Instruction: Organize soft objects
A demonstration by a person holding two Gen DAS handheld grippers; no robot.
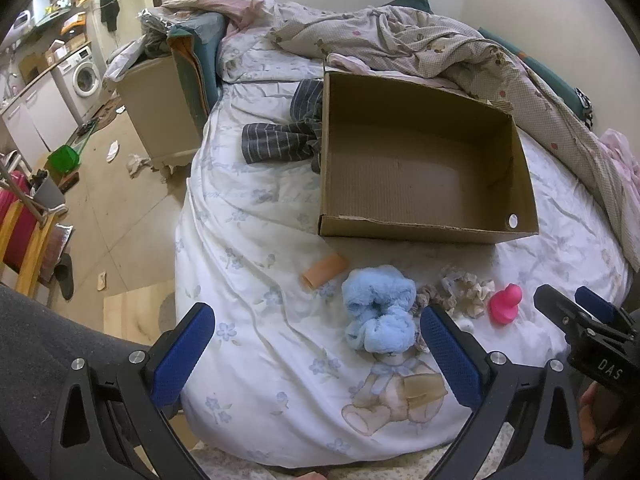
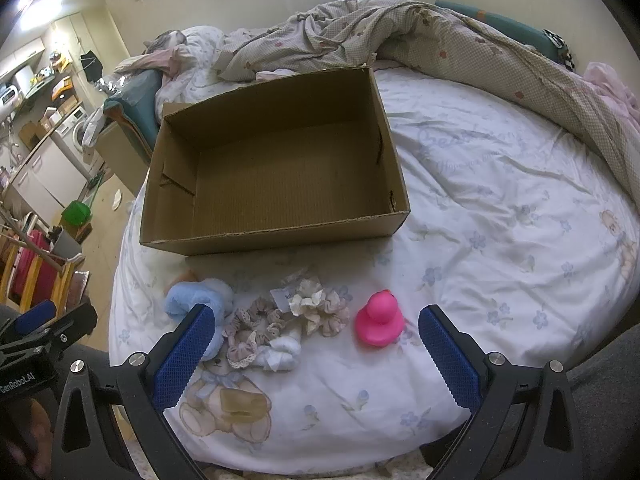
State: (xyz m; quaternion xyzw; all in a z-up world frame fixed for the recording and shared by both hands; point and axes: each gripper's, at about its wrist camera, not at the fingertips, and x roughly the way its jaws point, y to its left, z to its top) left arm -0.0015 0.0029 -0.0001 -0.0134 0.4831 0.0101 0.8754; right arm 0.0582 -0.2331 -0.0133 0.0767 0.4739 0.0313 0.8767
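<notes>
An empty cardboard box [image 1: 520,168] [image 2: 276,240] sits open on the bed. In front of it lie a fluffy blue plush [image 1: 378,308] [image 2: 180,300], a pile of beige scrunchies [image 1: 460,290] [image 2: 304,304], a small white cloth [image 2: 280,354], a pink rubber duck [image 1: 506,302] [image 2: 380,318] and an orange soft tube [image 1: 324,270]. My left gripper [image 1: 316,332] is open and empty above the sheet, near the plush. My right gripper [image 2: 316,330] is open and empty, with the scrunchies and duck between its fingers in view. The right gripper also shows in the left wrist view [image 1: 576,304].
A crumpled quilt [image 1: 440,48] [image 2: 440,36] lies behind the box. Striped grey clothing [image 1: 288,132] lies left of the box. The bed's left edge drops to a cluttered floor with a nightstand [image 1: 160,116], a green bin [image 1: 64,158] and a washing machine [image 1: 82,74].
</notes>
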